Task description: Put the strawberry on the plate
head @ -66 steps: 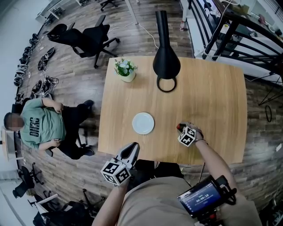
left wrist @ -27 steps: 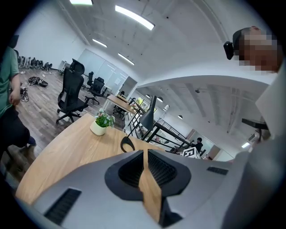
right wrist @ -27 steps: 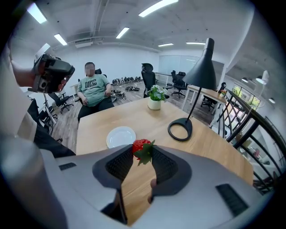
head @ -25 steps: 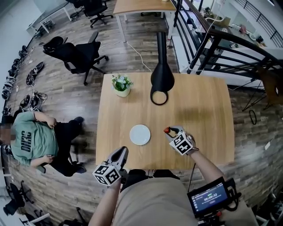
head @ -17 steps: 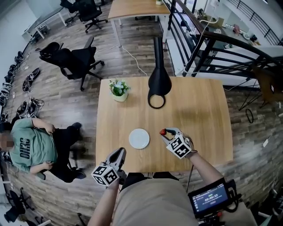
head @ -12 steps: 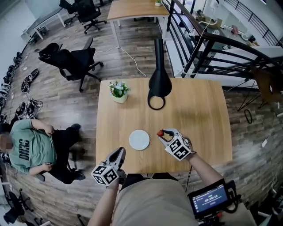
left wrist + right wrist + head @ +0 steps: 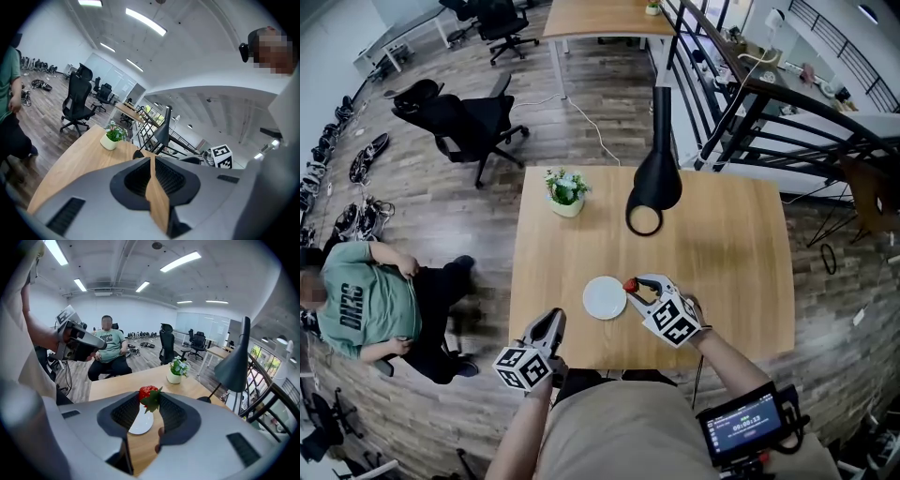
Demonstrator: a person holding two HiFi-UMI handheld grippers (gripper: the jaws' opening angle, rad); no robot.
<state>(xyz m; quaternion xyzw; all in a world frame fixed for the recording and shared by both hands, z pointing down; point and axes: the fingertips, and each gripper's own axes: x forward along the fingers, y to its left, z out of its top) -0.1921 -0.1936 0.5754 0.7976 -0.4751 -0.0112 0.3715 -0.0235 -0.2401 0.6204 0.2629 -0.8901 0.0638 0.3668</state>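
Observation:
A red strawberry point(image 7: 630, 284) with green leaves is pinched between the tips of my right gripper point(image 7: 631, 287), which is shut on it. It hangs by the right rim of the small white plate point(image 7: 602, 298) on the wooden table point(image 7: 731, 262). In the right gripper view the strawberry point(image 7: 147, 394) sits at the jaw tips of the right gripper point(image 7: 149, 397), with the plate point(image 7: 139, 423) below and between the jaws. My left gripper point(image 7: 552, 322) hovers at the table's near edge, left of the plate. In its own view the left gripper point(image 7: 151, 161) is shut with nothing in it.
A black lamp point(image 7: 654, 183) and a small potted plant point(image 7: 566, 192) stand at the table's far side. A person in a green shirt point(image 7: 356, 300) sits on the floor to the left. An office chair point(image 7: 459, 117) stands beyond the table.
My right gripper has carried the strawberry leftward from the table's right part to the plate's right rim. The left gripper has stayed at the near edge.

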